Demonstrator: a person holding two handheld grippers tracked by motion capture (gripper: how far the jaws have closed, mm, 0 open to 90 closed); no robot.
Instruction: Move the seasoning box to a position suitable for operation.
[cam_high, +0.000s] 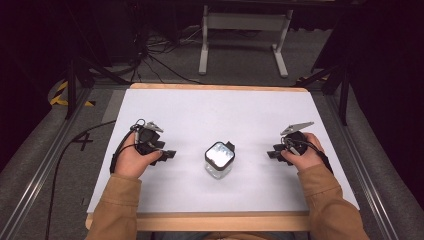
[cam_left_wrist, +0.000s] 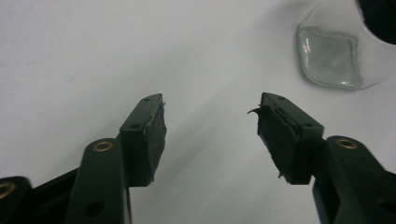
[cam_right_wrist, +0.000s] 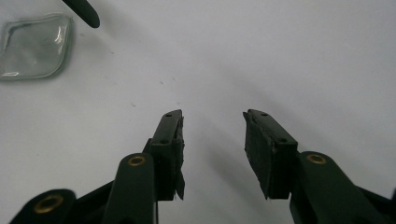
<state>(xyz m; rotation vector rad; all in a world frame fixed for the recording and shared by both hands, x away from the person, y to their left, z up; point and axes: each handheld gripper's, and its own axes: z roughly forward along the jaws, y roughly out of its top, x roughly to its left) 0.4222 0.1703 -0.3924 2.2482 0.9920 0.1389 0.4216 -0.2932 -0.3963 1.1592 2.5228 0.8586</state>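
My left claw (cam_high: 167, 154) rests low on the white table (cam_high: 215, 112), its jaws spread wide with nothing between them but bare surface; in the left gripper view the two black pads (cam_left_wrist: 154, 135) stand well apart. My right claw (cam_high: 272, 152) sits on the other side, jaws likewise parted and empty, the gap in the right gripper view a little narrower than on the left. Both claws point inward toward each other. Between them, well apart from either, stands a clear glass jar (cam_high: 219, 160) with squarish rounded sides, upright on the table. From my left claw it lies ahead and off to the right, its base (cam_left_wrist: 329, 56) showing near the top corner of that view. From my right claw it lies ahead and to the left (cam_right_wrist: 32, 46). Something dark is fixed at the jar's far side, perhaps a lid clasp, though I cannot make it out properly.
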